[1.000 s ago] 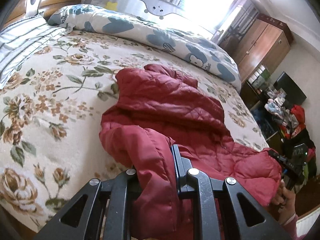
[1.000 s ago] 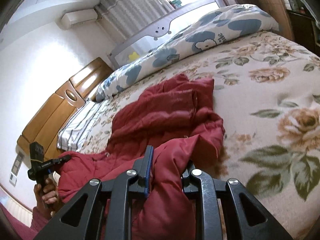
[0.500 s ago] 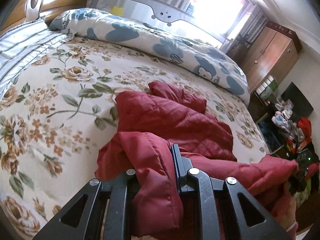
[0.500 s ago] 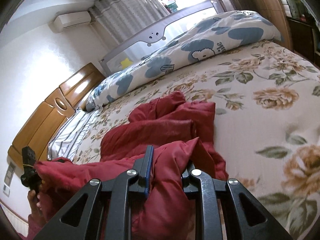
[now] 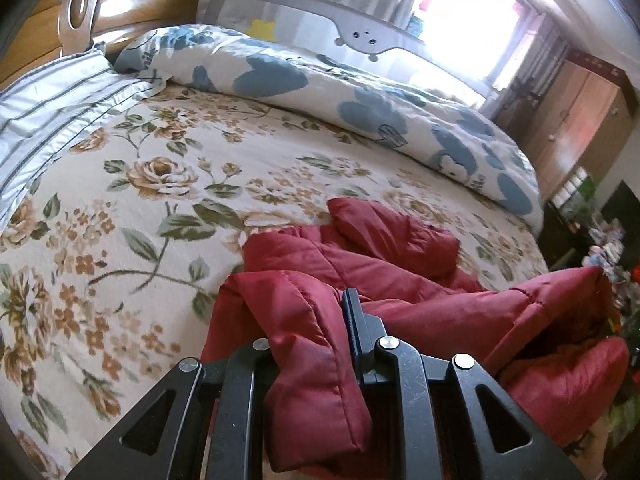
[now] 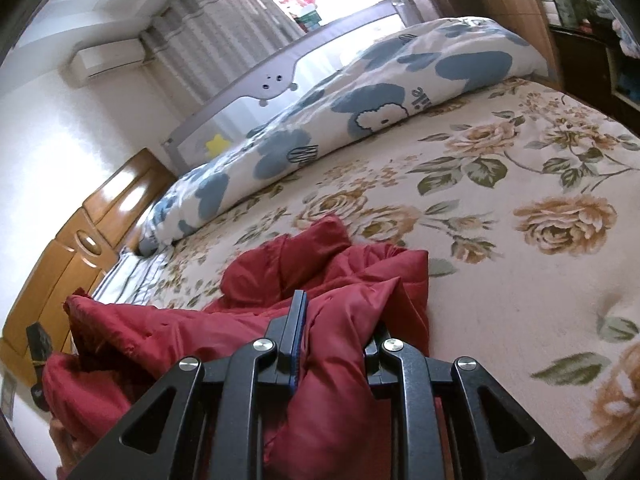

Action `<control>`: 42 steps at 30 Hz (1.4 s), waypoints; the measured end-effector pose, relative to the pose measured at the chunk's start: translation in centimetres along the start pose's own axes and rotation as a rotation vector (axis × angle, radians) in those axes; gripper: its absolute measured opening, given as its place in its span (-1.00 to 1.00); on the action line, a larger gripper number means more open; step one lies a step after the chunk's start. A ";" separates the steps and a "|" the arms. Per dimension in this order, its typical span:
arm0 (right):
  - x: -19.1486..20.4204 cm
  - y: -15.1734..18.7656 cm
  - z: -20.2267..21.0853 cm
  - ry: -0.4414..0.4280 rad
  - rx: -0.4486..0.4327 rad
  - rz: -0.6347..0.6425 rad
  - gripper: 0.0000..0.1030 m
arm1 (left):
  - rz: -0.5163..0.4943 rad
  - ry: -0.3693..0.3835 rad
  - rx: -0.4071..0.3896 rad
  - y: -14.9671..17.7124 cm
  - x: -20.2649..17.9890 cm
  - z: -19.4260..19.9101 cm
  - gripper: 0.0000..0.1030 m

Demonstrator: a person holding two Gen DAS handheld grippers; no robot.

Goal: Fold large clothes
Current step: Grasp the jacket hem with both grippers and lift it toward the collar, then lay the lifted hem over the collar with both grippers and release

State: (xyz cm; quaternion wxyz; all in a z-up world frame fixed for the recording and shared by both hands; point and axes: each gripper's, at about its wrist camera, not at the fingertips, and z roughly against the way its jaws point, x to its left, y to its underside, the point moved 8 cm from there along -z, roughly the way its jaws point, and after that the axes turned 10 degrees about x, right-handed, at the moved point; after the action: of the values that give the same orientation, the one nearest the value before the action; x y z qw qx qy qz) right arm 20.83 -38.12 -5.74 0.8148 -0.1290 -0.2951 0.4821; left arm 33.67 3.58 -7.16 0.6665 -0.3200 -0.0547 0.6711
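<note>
Floral bedspread (image 5: 120, 208) carries red padded jacket (image 5: 400, 240), near edge lifted; left gripper (image 5: 308, 344), right gripper (image 6: 332, 344) each clamp bunched hem; advice: carry hem level, lay flat on far half

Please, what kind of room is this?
Most likely a home bedroom: a bed with a floral bedspread, a rolled blue-patterned duvet, a wooden headboard and a wardrobe.

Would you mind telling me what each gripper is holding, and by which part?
Both hold the red padded jacket: the left gripper and the right gripper each pinch a bunched fold at its near edge.
</note>
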 end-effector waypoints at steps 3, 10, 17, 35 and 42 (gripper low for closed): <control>-0.8 -0.9 -1.7 0.016 0.001 -0.030 -0.61 | 0.010 -0.022 0.002 -1.3 -0.2 -1.9 -0.65; -3.2 -2.0 -5.9 0.066 0.024 -0.091 -0.59 | 0.017 -0.087 0.043 -3.8 0.0 -7.6 -0.63; -5.3 -1.9 -10.0 0.099 0.040 -0.119 -0.56 | 0.020 -0.123 0.096 -5.3 0.5 -12.9 -0.57; -7.2 -1.9 -13.3 0.160 0.005 -0.165 -0.32 | -0.025 -0.069 -0.011 -1.4 -0.1 -4.1 0.23; -7.5 -2.1 -13.5 0.196 0.015 -0.169 -0.17 | -0.223 0.005 0.087 5.9 -5.7 -4.6 0.23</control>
State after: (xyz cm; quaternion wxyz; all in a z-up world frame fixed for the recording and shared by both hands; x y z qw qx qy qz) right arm 27.80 -44.62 -18.02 0.8783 -0.1442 -0.2204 0.3991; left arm 30.36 -3.95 -11.78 0.7505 -0.2842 -0.0590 0.5937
